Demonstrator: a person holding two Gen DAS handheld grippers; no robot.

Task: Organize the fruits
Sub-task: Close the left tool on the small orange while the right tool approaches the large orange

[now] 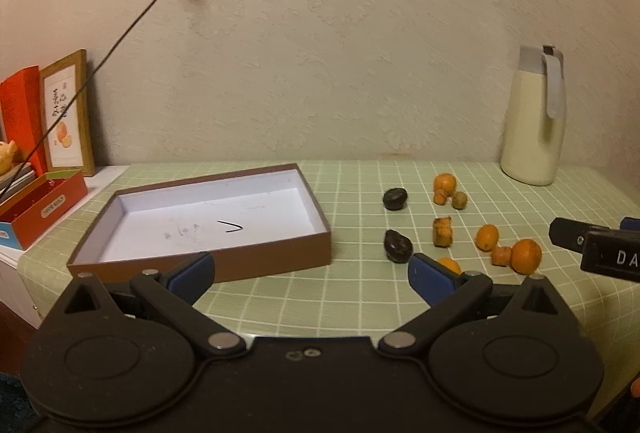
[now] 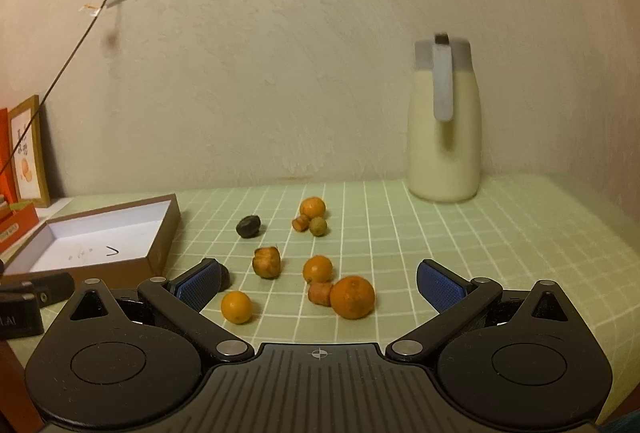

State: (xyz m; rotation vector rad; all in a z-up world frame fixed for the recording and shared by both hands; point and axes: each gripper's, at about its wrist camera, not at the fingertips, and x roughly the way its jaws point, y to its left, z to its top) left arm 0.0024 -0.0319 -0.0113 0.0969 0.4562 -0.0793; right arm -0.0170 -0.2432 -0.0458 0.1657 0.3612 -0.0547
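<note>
Several small fruits lie loose on the green checked tablecloth (image 2: pixel 500 233): a large orange (image 2: pixel 352 297), smaller oranges (image 2: pixel 237 307) (image 2: pixel 317 269) (image 2: pixel 312 208), two dark fruits (image 1: pixel 395 199) (image 1: pixel 398 245), a brown chunk (image 2: pixel 267 262) and a greenish one (image 2: pixel 318 226). A brown box with a white inside (image 1: pixel 200 221) sits to their left, with no fruit in it. My left gripper (image 1: pixel 310 275) is open and empty, between the box and the fruits. My right gripper (image 2: pixel 318 283) is open and empty, just before the nearest oranges.
A cream thermos jug (image 2: pixel 444 137) stands at the back right by the wall. A framed picture (image 1: pixel 66 113) and red boxes (image 1: pixel 40 205) stand at the left. A black cable (image 1: pixel 120 41) hangs from the wall socket. The table edge falls off at the right.
</note>
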